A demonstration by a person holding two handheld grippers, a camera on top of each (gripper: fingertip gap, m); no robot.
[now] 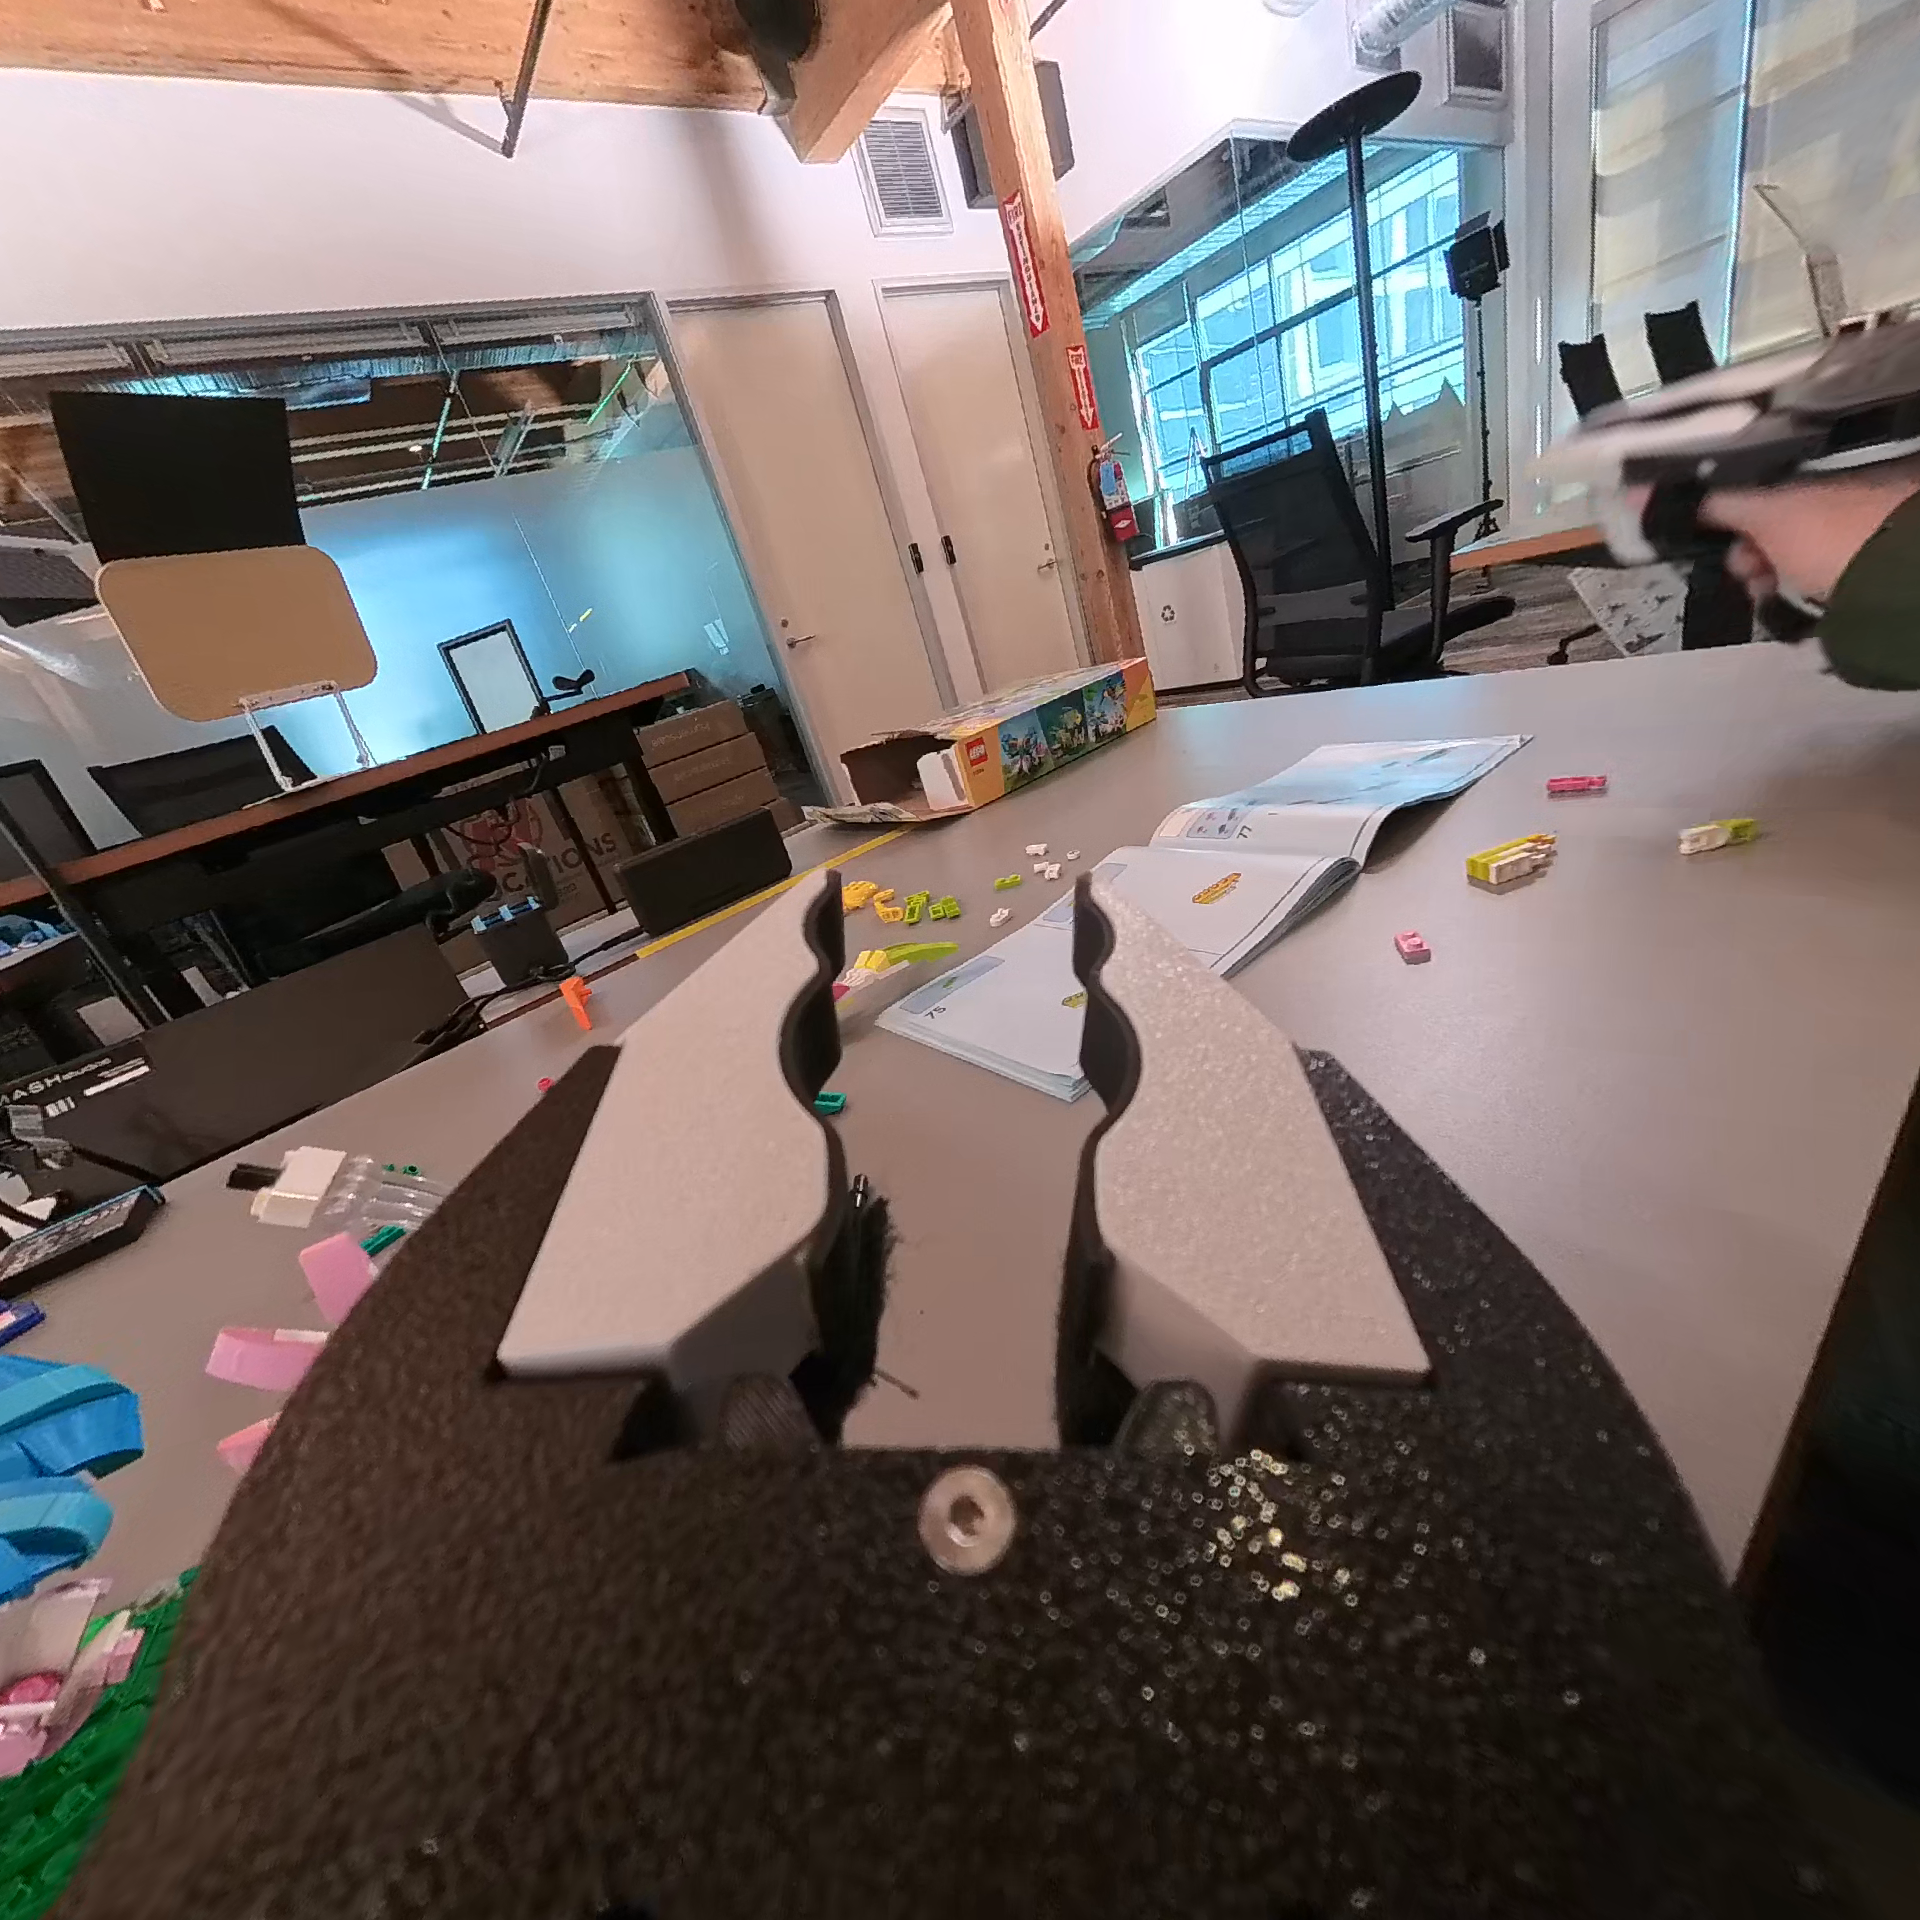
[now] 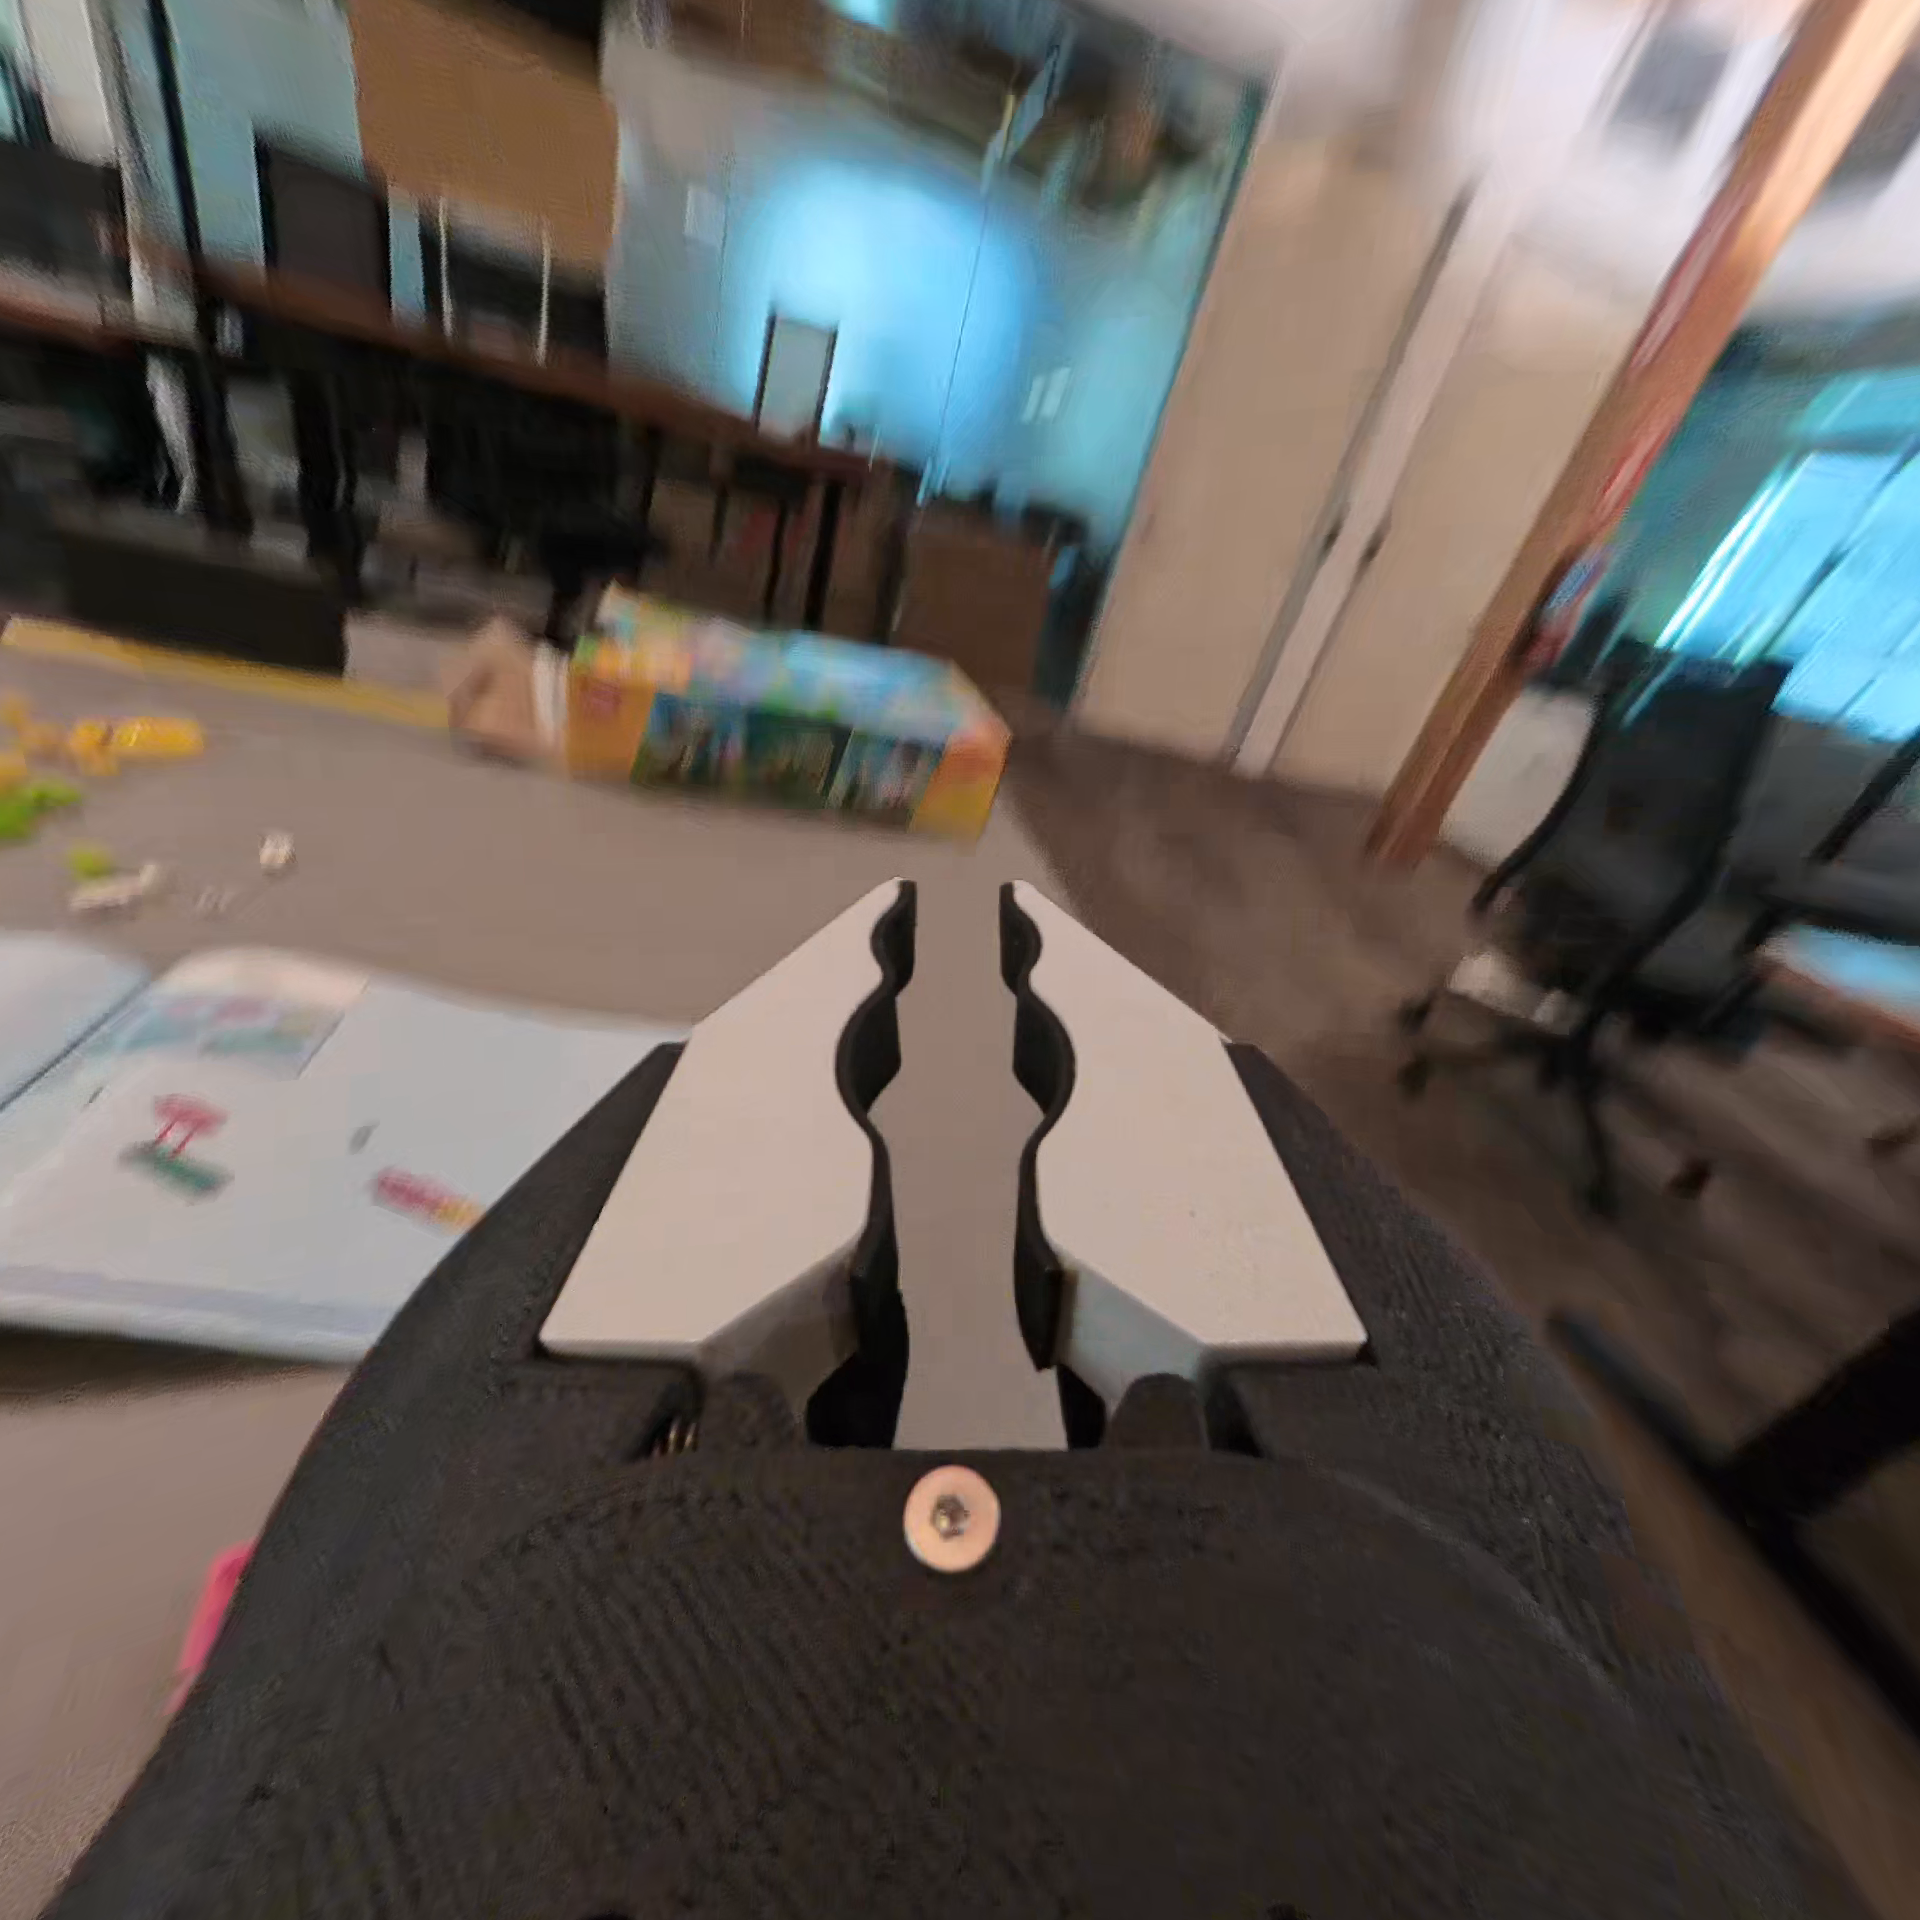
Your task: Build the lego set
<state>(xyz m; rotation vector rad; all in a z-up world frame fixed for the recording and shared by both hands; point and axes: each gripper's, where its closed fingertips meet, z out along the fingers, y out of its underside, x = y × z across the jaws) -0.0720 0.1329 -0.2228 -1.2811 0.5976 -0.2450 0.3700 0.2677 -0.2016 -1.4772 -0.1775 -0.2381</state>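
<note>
My left gripper [image 1: 956, 894] is open and empty, held low over the grey table [image 1: 1558, 1039]. Beyond its tips lies the open instruction booklet [image 1: 1257, 862], with loose yellow and lime bricks [image 1: 914, 909] to its left. A lime-and-white small assembly [image 1: 1509, 859] and another [image 1: 1716, 834] lie at the right, with pink pieces [image 1: 1576, 784] nearby. A green baseplate build [image 1: 62, 1787] with pink parts sits at the lower left. My right gripper [image 2: 958, 888] is open and empty, raised above the table; the view is blurred. It also shows in the left wrist view [image 1: 1714, 447], held by a hand.
The lego box [image 1: 1039, 732] lies at the table's far edge, also in the right wrist view [image 2: 779, 727]. Pink bricks [image 1: 270, 1351] and blue curved parts [image 1: 62, 1423] lie at the left. An office chair [image 1: 1330, 561] stands beyond the table. The green baseplate build [image 1: 62, 1787] sits 20 cm or so from the ends of my left fingers.
</note>
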